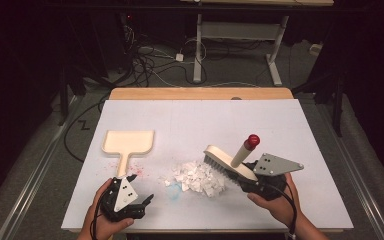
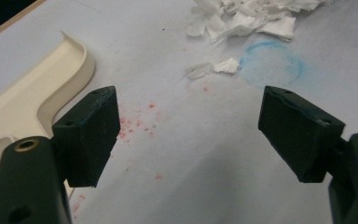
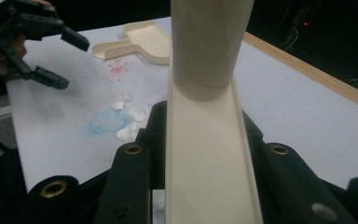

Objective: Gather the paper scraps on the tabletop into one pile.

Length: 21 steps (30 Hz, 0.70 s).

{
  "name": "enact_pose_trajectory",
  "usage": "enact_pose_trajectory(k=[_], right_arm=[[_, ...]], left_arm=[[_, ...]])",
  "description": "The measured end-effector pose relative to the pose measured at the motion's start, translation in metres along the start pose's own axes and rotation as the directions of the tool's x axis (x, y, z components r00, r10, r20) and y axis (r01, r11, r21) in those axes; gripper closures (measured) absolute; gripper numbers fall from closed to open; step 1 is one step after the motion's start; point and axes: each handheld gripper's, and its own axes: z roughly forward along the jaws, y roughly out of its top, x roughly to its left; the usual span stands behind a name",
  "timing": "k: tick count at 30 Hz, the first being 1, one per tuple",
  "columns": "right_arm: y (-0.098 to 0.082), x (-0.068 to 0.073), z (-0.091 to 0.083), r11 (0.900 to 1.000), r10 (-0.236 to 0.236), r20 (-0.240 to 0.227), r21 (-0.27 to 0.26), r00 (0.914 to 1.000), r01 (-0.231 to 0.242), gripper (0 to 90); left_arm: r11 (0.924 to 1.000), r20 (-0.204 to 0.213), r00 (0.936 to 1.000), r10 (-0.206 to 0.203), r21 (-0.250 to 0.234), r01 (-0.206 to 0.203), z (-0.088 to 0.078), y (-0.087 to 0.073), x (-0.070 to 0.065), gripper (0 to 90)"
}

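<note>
At table left, the cream dustpan (image 1: 128,141) lies flat, its handle just beside the left gripper (image 1: 142,204), whose jaws are spread, nothing between. Shredded paper pile (image 1: 196,176) sits centre. Further right, the brush (image 1: 228,163) is clamped in the right gripper (image 1: 247,175), bristles at the pile's edge.

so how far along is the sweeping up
Done: the right gripper has clamped the brush, its bristles at the edge of the paper scraps, which sit in one pile. In hand: the left gripper hovers open beside the dustpan handle. Left: grasp the dustpan and sweep the scraps in.
</note>
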Motion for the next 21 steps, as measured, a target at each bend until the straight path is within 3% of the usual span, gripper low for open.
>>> enact_pose_trajectory(k=[3,6,8,10,11,14,15,16,18,21], right_arm=[[-0.014,0.000,-0.011,0.995,-0.061,-0.020,0.076,0.9979,0.063,68.5],[-0.027,-0.007,-0.016,0.990,-0.061,-0.044,0.121,0.9972,0.066,68.5],[-0.033,-0.010,-0.018,0.985,-0.070,-0.086,0.154,0.9938,0.083,68.5],[-0.035,-0.011,-0.020,0.981,-0.082,-0.087,0.171,0.9928,0.096,68.5],[-0.042,-0.010,-0.024,0.970,-0.113,-0.085,0.206,0.9899,0.129,68.5],[-0.048,-0.011,-0.027,0.965,-0.114,-0.087,0.228,0.9896,0.131,68.5],[-0.054,-0.014,-0.025,0.958,-0.111,-0.094,0.256,0.9894,0.132,68.5],[-0.057,-0.014,-0.023,0.956,-0.107,-0.081,0.264,0.9910,0.125,68.6],[-0.059,-0.015,-0.017,0.958,-0.098,-0.071,0.263,0.9926,0.113,68.6],[-0.055,-0.009,0.003,0.962,-0.100,-0.098,0.243,0.9901,0.121,68.6]], left_arm=[[0.9999,0.006,1.0000,0.005,0.009,-0.005,0.003,0.000,-0.001,20.1],[0.9999,0.008,0.9999,0.009,0.014,-0.009,0.003,0.001,-0.002,20.1],[0.9998,0.006,0.9999,0.011,0.014,-0.011,0.003,0.001,-0.002,20.1],[0.9999,0.007,0.9999,0.010,0.013,-0.010,0.003,0.001,-0.002,20.1],[0.9998,0.006,0.9999,0.012,0.017,-0.012,0.003,0.001,-0.002,20.1],[0.9997,0.011,0.9999,0.013,0.021,-0.013,0.004,0.001,-0.002,20.1],[0.9996,0.013,0.9998,0.015,0.024,-0.015,0.005,0.001,-0.003,20.1],[0.9994,0.014,0.9997,0.020,0.026,-0.020,0.006,0.002,-0.003,20.1],[0.9994,0.015,0.9996,0.022,0.027,-0.023,0.006,0.002,-0.004,20.1],[0.9996,0.015,0.9997,0.020,0.019,-0.020,0.006,0.003,-0.003,20.1]])
